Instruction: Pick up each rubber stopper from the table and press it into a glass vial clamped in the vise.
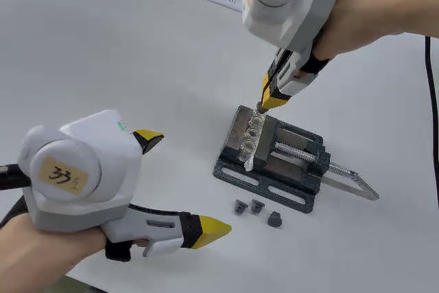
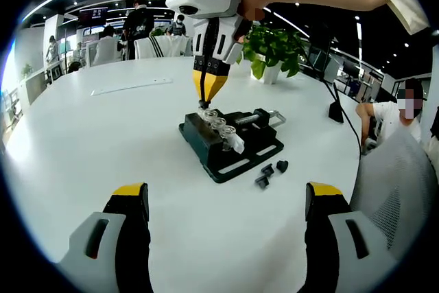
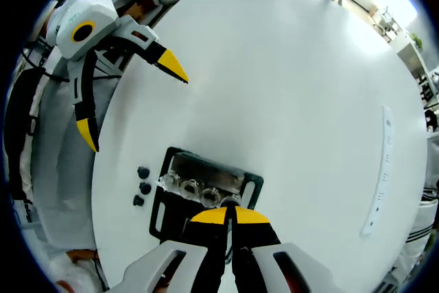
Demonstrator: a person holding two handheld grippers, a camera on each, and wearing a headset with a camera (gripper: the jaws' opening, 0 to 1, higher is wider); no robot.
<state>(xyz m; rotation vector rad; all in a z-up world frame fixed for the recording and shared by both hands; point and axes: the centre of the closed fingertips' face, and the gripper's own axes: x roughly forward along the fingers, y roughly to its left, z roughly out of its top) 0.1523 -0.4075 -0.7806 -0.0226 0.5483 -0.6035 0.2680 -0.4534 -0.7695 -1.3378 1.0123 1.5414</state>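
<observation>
Rt gripper (image 1: pixel 263 107) tips hide end vial (image 1: pixel 257 122) mouth; anything pinched unclear.

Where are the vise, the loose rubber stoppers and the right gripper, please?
vise (image 1: pixel 296 200): head view, on its slotted base plate.
rubber stoppers (image 1: pixel 257 204): head view, on the middle stopper.
right gripper (image 1: pixel 263 106): head view, between its yellow tips.

1. Left gripper (image 1: pixel 182 183): white body, black trim, yellow jaw tips.
2. Right gripper (image 1: pixel 264 105): identical white, black and yellow scheme.
3. Vise (image 1: pixel 302 169): dark grey body, silver screw.
4. Vials (image 1: pixel 252 132): clear glass.
5. Stoppers (image 1: pixel 257 205), at 6 o'clock from the vise: dark grey.
6. Table (image 1: pixel 103 46): plain white.
</observation>
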